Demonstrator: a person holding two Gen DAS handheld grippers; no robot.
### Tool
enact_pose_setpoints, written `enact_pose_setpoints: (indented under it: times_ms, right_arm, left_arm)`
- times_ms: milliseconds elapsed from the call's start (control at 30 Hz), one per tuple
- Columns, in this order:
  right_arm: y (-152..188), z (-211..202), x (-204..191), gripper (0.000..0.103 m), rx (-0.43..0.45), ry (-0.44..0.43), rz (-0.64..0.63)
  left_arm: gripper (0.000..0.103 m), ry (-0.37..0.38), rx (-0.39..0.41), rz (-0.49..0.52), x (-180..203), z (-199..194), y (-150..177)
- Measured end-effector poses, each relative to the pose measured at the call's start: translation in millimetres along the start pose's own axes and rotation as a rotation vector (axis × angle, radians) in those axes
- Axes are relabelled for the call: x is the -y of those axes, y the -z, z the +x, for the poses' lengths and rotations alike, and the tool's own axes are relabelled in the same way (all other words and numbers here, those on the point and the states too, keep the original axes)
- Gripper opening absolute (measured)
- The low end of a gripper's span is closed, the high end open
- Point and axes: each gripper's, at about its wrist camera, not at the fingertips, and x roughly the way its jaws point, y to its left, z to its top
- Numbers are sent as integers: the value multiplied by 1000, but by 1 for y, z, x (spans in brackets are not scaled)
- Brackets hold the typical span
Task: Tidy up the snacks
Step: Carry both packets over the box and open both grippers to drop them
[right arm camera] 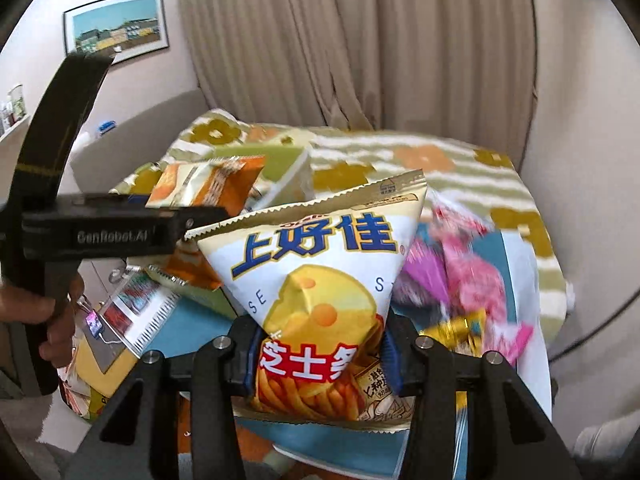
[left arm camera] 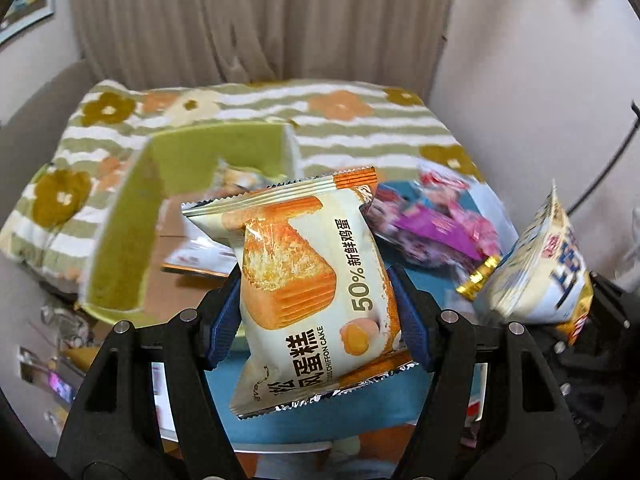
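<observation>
My left gripper [left arm camera: 316, 312] is shut on a chiffon cake packet [left arm camera: 308, 276], cream and orange, held upright in the air. My right gripper [right arm camera: 320, 356] is shut on a bag of cheese sticks [right arm camera: 320, 280], white and yellow with blue characters. The cheese bag also shows at the right of the left wrist view [left arm camera: 540, 268]. The left gripper [right arm camera: 120, 232] and the cake packet [right arm camera: 208, 188] show at the left of the right wrist view. A green-lined box [left arm camera: 132, 236] with packets inside stands open behind the cake.
A pile of pink and purple candy bags [right arm camera: 460, 280] lies on a blue surface [left arm camera: 296, 416] to the right. A flower-patterned blanket [left arm camera: 360, 120] covers the area behind. Curtains [right arm camera: 360, 40] hang at the back. More packets [right arm camera: 132, 312] lie at lower left.
</observation>
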Motion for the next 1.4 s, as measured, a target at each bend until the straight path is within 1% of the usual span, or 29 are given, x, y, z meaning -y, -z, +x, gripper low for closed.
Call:
enact_pose_setpoints:
  times_ms: [167, 267, 400, 500, 600, 700, 733, 767, 833, 900, 1033, 1200, 1400]
  right_arm:
    - [-37, 10, -30, 43, 41, -36, -24]
    - [-55, 21, -51, 43, 48, -37, -39]
    - [-76, 44, -78, 43, 39, -33, -44]
    - [-88, 64, -94, 43, 24, -36, -26]
    - [-99, 86, -109, 43, 2, -27, -16]
    - [-104, 103, -116, 43, -17, -15, 2]
    - [-105, 107, -116, 43, -21, -11, 10]
    - [-107, 111, -119, 43, -26, -6, 21]
    - [-109, 118, -120, 43, -32, 5, 44]
    - [-108, 122, -122, 43, -35, 12, 63]
    - [-106, 131, -126, 43, -45, 22, 100]
    - [-105, 139, -133, 43, -61, 17, 119]
    - [-107, 164, -146, 43, -117, 31, 102]
  left_arm:
    - [66, -41, 28, -40, -55, -10, -10]
    - [66, -47, 34, -57, -88, -10, -13]
    - [66, -53, 26, -68, -129, 1, -14]
    - [66, -50, 11, -57, -149, 14, -17]
    - [66, -44, -7, -31, -162, 30, -17]
    - [66, -19, -37, -13, -171, 47, -17]
    - [72, -16, -48, -5, -173, 52, -16]
    - [85, -15, -63, 15, -174, 58, -15]
    - [103, -30, -60, 48, -175, 60, -14]
    - [103, -18, -47, 77, -178, 58, -12]
    - [103, 13, -52, 80, -186, 52, -10]
    - [103, 16, -42, 64, -204, 42, -7]
    - [103, 13, -31, 22, -223, 38, -6]
